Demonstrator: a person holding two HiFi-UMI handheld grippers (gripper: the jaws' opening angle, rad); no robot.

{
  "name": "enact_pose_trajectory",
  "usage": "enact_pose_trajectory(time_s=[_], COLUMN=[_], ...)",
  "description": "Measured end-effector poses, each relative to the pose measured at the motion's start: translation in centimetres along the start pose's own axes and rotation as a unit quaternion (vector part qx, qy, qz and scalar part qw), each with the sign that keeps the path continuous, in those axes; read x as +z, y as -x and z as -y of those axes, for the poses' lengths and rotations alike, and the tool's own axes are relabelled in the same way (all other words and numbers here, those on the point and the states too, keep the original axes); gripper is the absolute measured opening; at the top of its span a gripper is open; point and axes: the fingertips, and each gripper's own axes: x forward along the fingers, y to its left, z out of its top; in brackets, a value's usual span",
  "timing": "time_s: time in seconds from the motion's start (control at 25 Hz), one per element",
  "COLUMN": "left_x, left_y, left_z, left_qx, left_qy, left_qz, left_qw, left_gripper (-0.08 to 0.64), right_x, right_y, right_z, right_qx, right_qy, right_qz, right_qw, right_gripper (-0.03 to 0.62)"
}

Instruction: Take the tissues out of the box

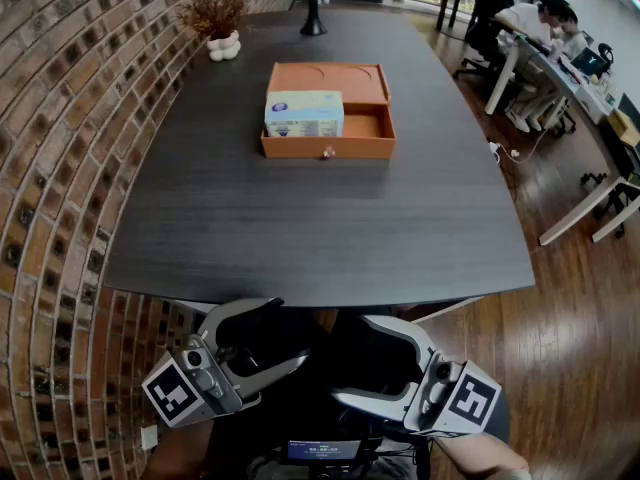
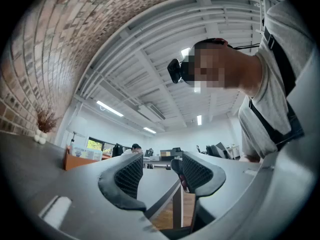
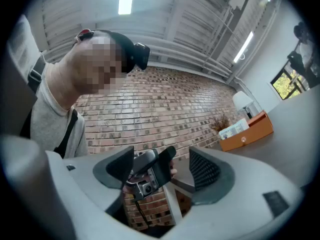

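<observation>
Head view: the left hand-held gripper and right hand-held gripper hang below the near edge of the dark, wood-grained table, tips turned toward each other. The rectangular tissue pack sits in the left side of the orange box, well away from both. Left gripper view: ribbed grey jaws apart, nothing between. Right gripper view: jaws spread, empty.

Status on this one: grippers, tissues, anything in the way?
Left gripper and right gripper open, empty, low before the table. Tissue pack untouched in the orange box. Nothing stands between.
</observation>
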Motion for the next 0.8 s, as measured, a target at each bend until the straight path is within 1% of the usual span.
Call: enact_pose_trajectory(time_s=[0.12,0.24,0.32,0.4,0.44,0.48,0.52,0.56,0.64,0.72,0.8], left_x=[0.7,1.5,1.9,2.1,2.0,1.9,1.9,1.9,2.0,1.5,0.5], left_y=[-1.4,-2.9,-4.1,-5.2,-5.8,-6.4,-7.1,-8.0,-9.8,-11.3,-12.5], left_z=[-0.7,-2.4,-4.3,-6.7,-8.1,-9.6,-11.1,-12.5,-15.4,-18.6,-22.0], left_qx=[-0.019,-0.028,-0.031,-0.03,-0.026,-0.018,-0.011,-0.007,-0.011,-0.021,-0.02], left_qy=[-0.048,-0.106,-0.154,-0.195,-0.203,-0.2,-0.192,-0.188,-0.2,-0.224,-0.237], left_qz=[-0.028,-0.059,-0.092,-0.132,-0.155,-0.177,-0.194,-0.204,-0.216,-0.237,-0.273], left_qw=[0.9983,0.9922,0.9833,0.9713,0.9664,0.9635,0.962,0.9608,0.9558,0.9449,0.9321], left_gripper=[0.261,0.267,0.282,0.284,0.284,0.285,0.304,0.305,0.328,0.333,0.359], right_x=[-0.8,-0.6,-0.4,-0.4,-0.3,-0.3,-0.3,-0.3,-0.3,-0.2,-0.1], right_y=[0.8,1.2,1.4,1.4,1.3,1.3,1.3,1.3,1.4,1.5,1.6], right_z=[0.2,0.7,1.0,1.2,1.2,1.1,1.1,1.1,1.3,1.5,1.7], right_qx=[-0.002,-0.004,-0.006,-0.006,-0.006,-0.006,-0.005,-0.004,-0.003,-0.005,-0.007], right_qy=[-0.025,-0.045,-0.057,-0.062,-0.063,-0.064,-0.064,-0.066,-0.069,-0.074,-0.077], right_qz=[-0.021,-0.014,-0.007,-0.003,-0.002,-0.001,-0.001,-0.001,-0.001,0.002,0.005], right_qw=[0.999,0.999,0.998,0.998,0.998,0.998,0.998,0.998,0.998,0.997,0.997], right_gripper=[0.359,0.359,0.359,0.359,0.359,0.359,0.359,0.359,0.359,0.357,0.357])
